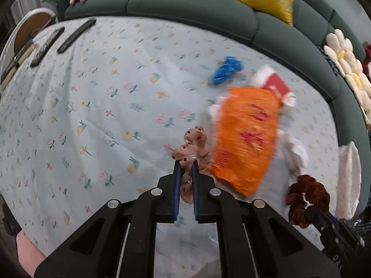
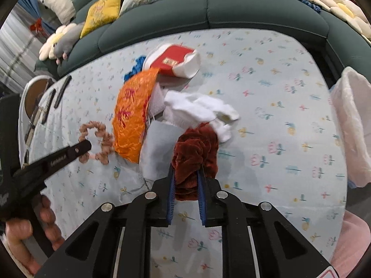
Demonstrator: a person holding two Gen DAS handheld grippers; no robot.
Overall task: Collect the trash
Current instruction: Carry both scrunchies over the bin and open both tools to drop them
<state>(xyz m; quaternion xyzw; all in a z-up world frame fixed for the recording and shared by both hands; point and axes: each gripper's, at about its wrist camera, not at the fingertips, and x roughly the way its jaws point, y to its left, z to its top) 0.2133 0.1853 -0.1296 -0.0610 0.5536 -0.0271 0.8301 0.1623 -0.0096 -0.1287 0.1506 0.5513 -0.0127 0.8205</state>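
Gripping a scrunchie in each gripper, we hover over the floral table. The left gripper (image 1: pixel 185 169) has its jaws clenched on the pink dotted scrunchie (image 1: pixel 192 146); the right gripper (image 2: pixel 186 173) clamps the rust scrunchie (image 2: pixel 197 153). The orange wrapper (image 2: pixel 132 113) lies between them, long axis running up-frame. A white bag (image 2: pixel 352 125) waits at the right edge, open cloth between.

wrapper (image 2: pixel 131 115) on tablecloth (image 2: pixel 278 92), scrunchie (image 2: pixel 95 136) left

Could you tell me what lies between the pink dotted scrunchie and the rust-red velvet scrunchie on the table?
The orange plastic bag lies between the pink dotted scrunchie and the rust-red velvet scrunchie, with a grey-white sheet beside it; the right wrist view shows this best.
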